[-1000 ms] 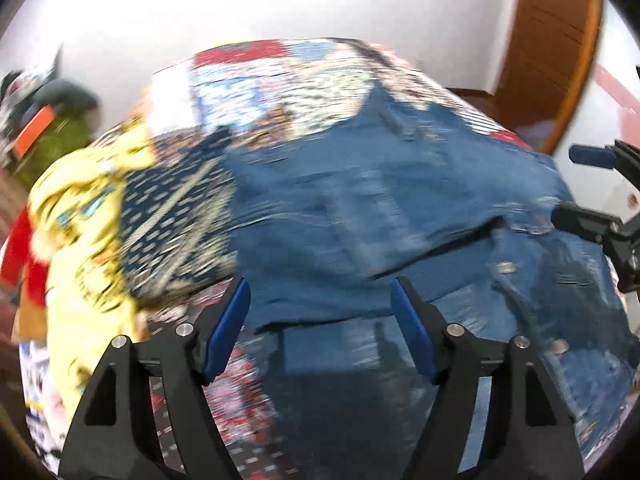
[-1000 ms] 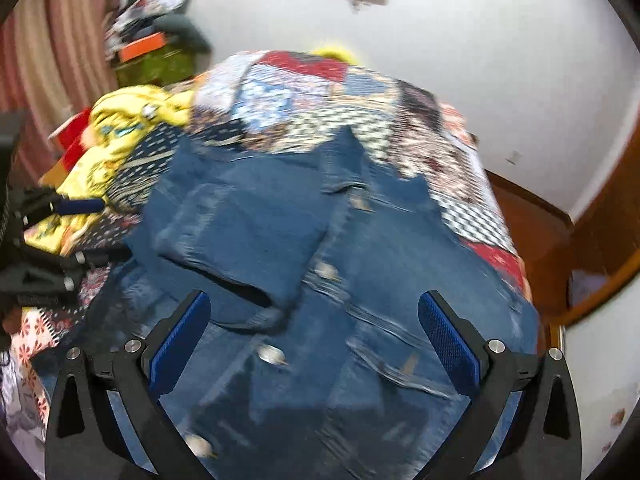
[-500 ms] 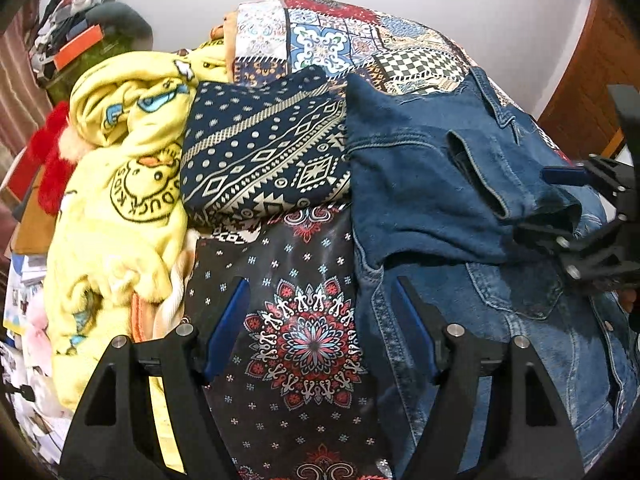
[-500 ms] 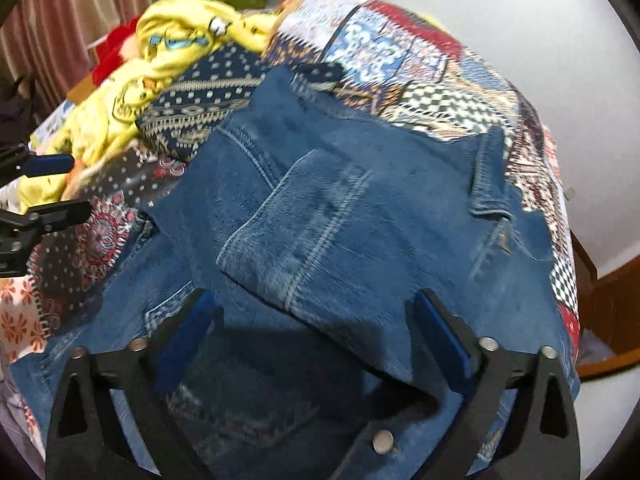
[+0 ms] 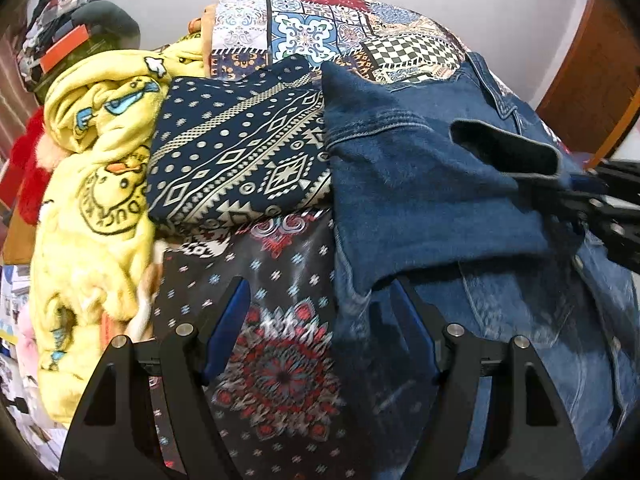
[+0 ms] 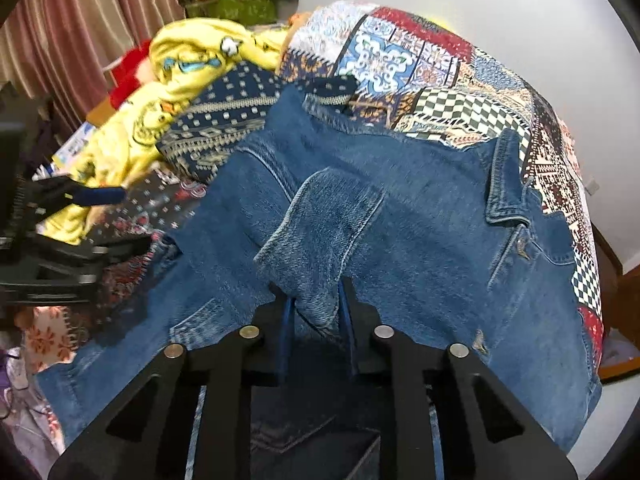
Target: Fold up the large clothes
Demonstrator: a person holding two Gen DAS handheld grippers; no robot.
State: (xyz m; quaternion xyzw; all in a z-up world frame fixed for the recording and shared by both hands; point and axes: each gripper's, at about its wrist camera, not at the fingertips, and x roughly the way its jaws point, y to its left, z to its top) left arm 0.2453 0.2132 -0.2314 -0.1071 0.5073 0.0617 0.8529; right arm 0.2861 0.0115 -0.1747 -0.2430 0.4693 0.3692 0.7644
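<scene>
Two black hand-held grippers tilted steeply down over the bed

The right gripper (image 6: 316,312) is closing, its blue-padded fingers (image 6: 285,320) pinching a fold of the blue denim jacket's sleeve (image 6: 320,232). The left gripper (image 5: 320,320) hangs with fingers (image 5: 228,328) spread wide, nothing pressed between them, at the jacket's edge.

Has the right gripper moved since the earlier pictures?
Yes. In the right wrist view the right gripper has come down toward the denim jacket, which fills more of the view against the patchwork bedspread; its jaws are closing on the sleeve cuff.
</scene>
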